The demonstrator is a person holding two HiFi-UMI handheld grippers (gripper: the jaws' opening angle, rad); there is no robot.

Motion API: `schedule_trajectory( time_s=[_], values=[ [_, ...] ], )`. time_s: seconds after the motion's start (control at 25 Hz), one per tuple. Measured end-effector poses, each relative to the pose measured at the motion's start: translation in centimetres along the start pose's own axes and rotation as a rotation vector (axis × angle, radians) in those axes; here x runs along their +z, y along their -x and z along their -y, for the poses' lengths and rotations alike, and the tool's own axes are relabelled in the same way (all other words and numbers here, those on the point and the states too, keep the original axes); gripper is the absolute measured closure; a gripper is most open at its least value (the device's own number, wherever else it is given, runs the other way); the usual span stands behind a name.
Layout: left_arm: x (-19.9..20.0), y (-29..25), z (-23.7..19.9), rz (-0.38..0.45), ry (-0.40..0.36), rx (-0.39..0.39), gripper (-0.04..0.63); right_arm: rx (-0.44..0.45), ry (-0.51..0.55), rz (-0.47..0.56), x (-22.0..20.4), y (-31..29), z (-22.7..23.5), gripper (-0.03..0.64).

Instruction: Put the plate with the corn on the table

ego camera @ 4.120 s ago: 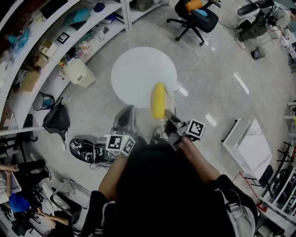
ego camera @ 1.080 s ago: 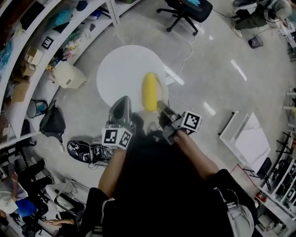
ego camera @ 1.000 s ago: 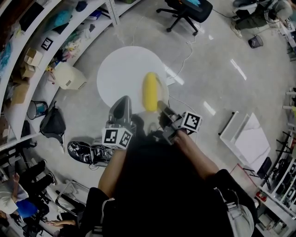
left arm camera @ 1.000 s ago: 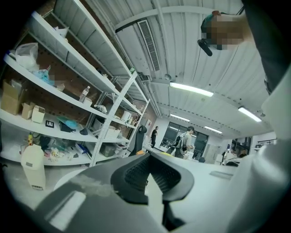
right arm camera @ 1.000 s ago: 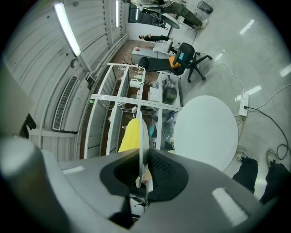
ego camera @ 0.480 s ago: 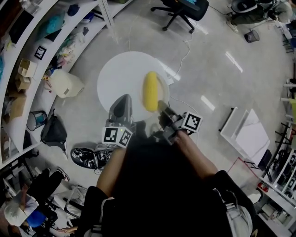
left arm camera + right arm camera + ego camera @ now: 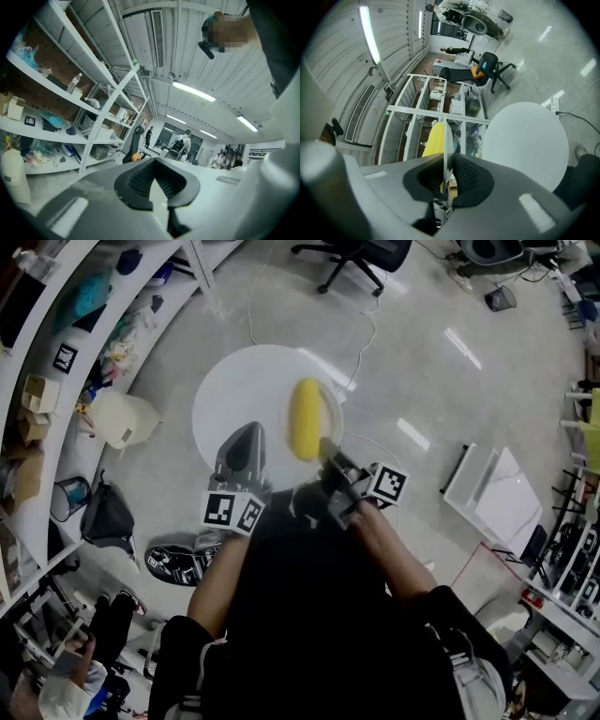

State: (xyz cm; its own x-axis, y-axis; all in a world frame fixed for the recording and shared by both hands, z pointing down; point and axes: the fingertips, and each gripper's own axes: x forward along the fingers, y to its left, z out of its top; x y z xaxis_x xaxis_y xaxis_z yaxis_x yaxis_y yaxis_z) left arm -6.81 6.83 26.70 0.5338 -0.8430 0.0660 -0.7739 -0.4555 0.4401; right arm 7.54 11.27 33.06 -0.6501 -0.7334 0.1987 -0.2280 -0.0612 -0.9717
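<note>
Plate with corn juts ahead of the right gripper, which is clamped on its rim, over the white desk; left gripper alongside, jaws together, empty.

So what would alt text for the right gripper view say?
The right tongs are clamped on the rim of a thin plate seen edge-on, with yellow corn showing on its left side. Beyond are a round white table, metal shelves and an office chair.
</note>
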Motion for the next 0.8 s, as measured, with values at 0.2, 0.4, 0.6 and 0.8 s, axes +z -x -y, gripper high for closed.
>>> schedule_trajectory(
  time_s=[0.2, 0.4, 0.6, 0.8],
  values=[
    [0.2, -1.0, -0.5, -0.003, 0.01, -0.004, 0.592, -0.001, 0.011, 0.005, 0.9, -0.8, -0.1, 0.572],
    [0.2, -1.8, -1.4, -0.008, 0.014, 0.006, 0.591, 0.005, 0.005, -0.006, 1.5, -2.1, 0.2, 0.572],
    [0.4, -3.4, -2.4, 0.003, 0.011, 0.03, 0.591, 0.002, 0.011, -0.042, 2.6, -3.4, 0.9, 0.572],
    [0.4, -5.0, -2.9, 0.012, 0.016, 0.057, 0.591, 0.009, 0.009, -0.074, 3.8, -4.2, 1.7, 0.572]
  ],
)
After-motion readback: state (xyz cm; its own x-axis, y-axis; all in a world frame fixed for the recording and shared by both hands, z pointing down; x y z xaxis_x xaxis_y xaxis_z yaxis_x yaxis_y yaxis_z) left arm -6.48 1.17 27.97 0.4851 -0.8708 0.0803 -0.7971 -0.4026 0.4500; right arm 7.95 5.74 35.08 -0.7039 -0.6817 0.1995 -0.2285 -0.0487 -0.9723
